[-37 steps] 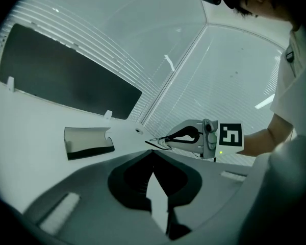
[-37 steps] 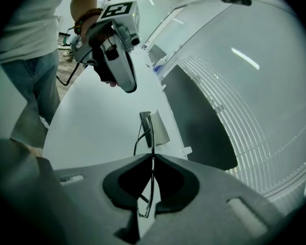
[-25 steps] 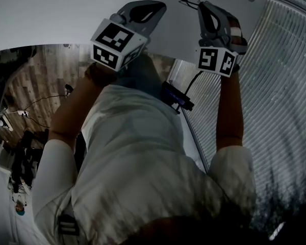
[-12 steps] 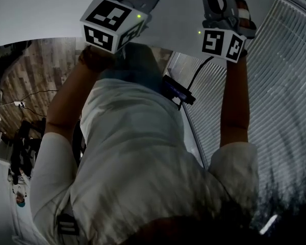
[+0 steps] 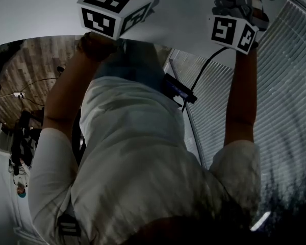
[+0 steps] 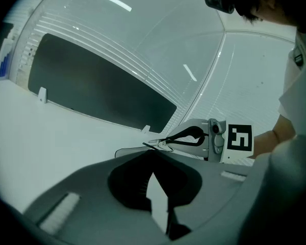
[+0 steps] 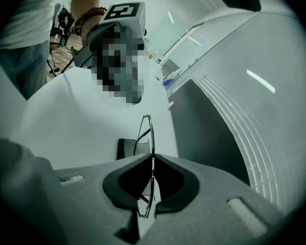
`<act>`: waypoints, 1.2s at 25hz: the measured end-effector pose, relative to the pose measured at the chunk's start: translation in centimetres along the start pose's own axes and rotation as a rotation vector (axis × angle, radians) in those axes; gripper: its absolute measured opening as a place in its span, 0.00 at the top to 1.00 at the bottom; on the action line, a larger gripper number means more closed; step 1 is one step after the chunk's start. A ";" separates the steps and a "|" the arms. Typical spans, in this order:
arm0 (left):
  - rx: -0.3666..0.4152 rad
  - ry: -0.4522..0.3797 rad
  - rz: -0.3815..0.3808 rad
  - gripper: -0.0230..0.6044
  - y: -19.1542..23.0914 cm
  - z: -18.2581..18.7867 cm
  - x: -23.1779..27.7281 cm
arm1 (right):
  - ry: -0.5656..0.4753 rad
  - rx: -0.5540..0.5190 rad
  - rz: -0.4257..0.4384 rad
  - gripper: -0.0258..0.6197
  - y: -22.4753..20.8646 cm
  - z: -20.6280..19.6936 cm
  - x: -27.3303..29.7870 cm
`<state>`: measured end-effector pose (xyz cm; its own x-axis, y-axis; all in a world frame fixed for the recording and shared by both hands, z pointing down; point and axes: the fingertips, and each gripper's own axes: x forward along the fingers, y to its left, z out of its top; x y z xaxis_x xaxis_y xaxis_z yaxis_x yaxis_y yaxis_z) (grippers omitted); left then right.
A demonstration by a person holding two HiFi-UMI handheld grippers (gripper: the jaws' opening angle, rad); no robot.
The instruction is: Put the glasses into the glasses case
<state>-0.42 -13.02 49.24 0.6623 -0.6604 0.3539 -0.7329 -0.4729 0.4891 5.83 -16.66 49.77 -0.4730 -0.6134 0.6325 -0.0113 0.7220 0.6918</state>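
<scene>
Over the white table (image 7: pixel 76 111), the right gripper (image 7: pixel 152 160) has its jaws pinched on the glasses (image 7: pixel 146 130). It grips the thin frame edge-on, so one rim stands up past the tips. The glasses case (image 7: pixel 125 148) lies flat on the table just beyond, at about eleven o'clock from those tips; whether it is open I cannot tell. The left gripper (image 6: pixel 153 156) has its jaws together with nothing between them. It is near the case, though contact cannot be made out.

The bite on the wire frame is narrow, so the glasses would likely twist or slip out if the raised rim catches the case's wall on the way in. Nothing seems to pin the case down, and a nudge from the frame would probably slide it away rather than seat the glasses.

Bare tabletop spreads toward nine o'clock in the right gripper view, giving free room. At two o'clock a dark panel (image 7: pixel 204 131) stands along the far side and closes that way. In the head view the table's curved near edge runs close to the person's body at six o'clock.
</scene>
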 end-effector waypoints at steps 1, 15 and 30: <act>-0.004 0.002 -0.001 0.96 0.1 -0.1 0.2 | 0.001 -0.002 0.001 0.94 0.0 -0.1 0.3; -0.028 0.003 0.036 0.96 3.9 -0.3 3.4 | 0.004 -0.046 0.032 0.94 1.4 -1.9 5.7; -0.077 0.037 0.034 0.96 5.0 -2.2 3.8 | 0.042 -0.140 0.062 0.93 3.3 -3.0 7.9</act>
<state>-1.23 -16.60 54.85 0.6440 -0.6522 0.3999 -0.7416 -0.4039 0.5356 4.73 -20.13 58.10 -0.4316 -0.5840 0.6876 0.1410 0.7092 0.6908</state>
